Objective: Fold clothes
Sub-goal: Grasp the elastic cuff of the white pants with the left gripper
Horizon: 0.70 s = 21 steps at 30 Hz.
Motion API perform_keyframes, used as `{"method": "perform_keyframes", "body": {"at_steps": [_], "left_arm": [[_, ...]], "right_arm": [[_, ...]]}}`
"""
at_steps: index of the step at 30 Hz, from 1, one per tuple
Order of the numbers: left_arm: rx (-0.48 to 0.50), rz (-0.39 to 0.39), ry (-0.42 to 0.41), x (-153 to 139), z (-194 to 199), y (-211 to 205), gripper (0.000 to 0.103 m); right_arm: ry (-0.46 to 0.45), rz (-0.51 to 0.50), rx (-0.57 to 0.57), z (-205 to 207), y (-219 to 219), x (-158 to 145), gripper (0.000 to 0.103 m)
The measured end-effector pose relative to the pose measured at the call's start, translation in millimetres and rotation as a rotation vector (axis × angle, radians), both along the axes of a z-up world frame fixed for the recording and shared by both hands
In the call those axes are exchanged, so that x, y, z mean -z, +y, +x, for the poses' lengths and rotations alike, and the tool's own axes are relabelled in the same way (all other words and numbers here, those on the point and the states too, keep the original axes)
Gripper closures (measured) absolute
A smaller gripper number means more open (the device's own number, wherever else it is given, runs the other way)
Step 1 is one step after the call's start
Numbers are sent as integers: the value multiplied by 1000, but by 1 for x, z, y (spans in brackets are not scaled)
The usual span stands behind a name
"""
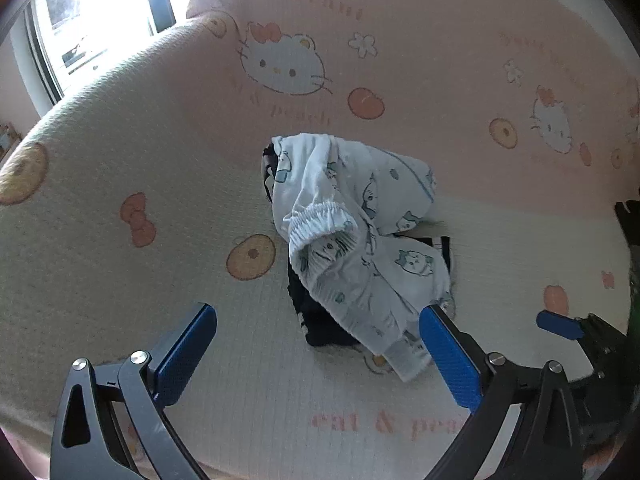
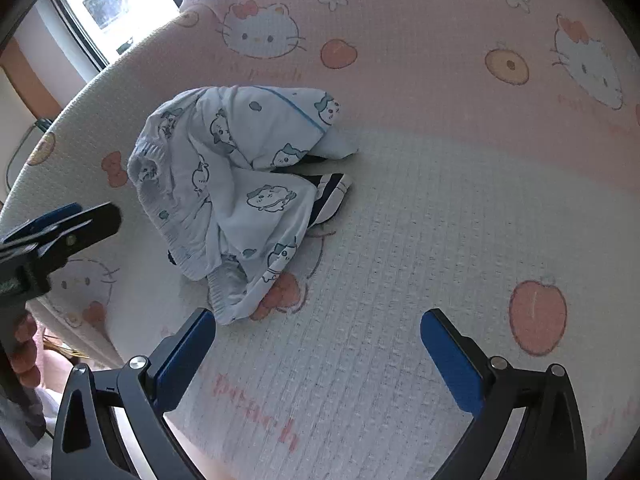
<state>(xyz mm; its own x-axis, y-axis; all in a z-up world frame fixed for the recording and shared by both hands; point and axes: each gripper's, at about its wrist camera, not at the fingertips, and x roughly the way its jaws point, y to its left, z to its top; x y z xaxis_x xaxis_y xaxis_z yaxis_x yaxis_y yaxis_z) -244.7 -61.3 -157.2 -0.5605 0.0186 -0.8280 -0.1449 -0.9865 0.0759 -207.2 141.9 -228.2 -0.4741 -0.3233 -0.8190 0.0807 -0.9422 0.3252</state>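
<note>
A: How are the fingers seen?

B: The left gripper [image 1: 318, 354] is spread wide and nothing is held; its right finger is seen just at the hem of the white printed garment [image 1: 352, 232]. The right gripper [image 2: 318, 356] is also spread wide and empty, above bare mattress [image 2: 420, 240].

A: Where is the clothing found?

B: It is crumpled in the middle of the mattress, over a dark garment [image 1: 320, 320]. No fold is started yet, it seems. An edge must probably be pinched first, and the cloth spread flat.
</note>
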Motion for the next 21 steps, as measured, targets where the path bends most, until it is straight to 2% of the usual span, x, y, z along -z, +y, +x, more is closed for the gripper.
{"method": "perform_keyframes", "body": {"at_steps": [5,10,12,13,15,16,17,19,21], "left_arm": [[27,1,-9,5,-20,1,0],[51,-16,-29,13,-39,1,1],[57,20,-56,21,-47,-2,2],[52,51,-82,26,-52,-5,5],[18,141,-163,39,-64,-14,22],[-7,187,-205,48,-69,-20,35],[-28,218,-232,54,-73,-24,40],[-55,268,-239,59,-74,-31,41],[-74,305,-235,60,-73,-35,48]], "right_arm": [[-27,22,33,-3,-8,12,1],[32,167,7,-2,-27,16,1],[50,210,-11,-3,-34,18,1],[60,215,-20,-3,-37,19,1],[88,228,-31,-4,-44,21,1],[103,235,-33,-5,-47,22,1],[118,244,-36,-6,-51,23,1],[141,272,-42,-6,-56,26,1],[165,314,-49,-6,-63,29,1]]}}
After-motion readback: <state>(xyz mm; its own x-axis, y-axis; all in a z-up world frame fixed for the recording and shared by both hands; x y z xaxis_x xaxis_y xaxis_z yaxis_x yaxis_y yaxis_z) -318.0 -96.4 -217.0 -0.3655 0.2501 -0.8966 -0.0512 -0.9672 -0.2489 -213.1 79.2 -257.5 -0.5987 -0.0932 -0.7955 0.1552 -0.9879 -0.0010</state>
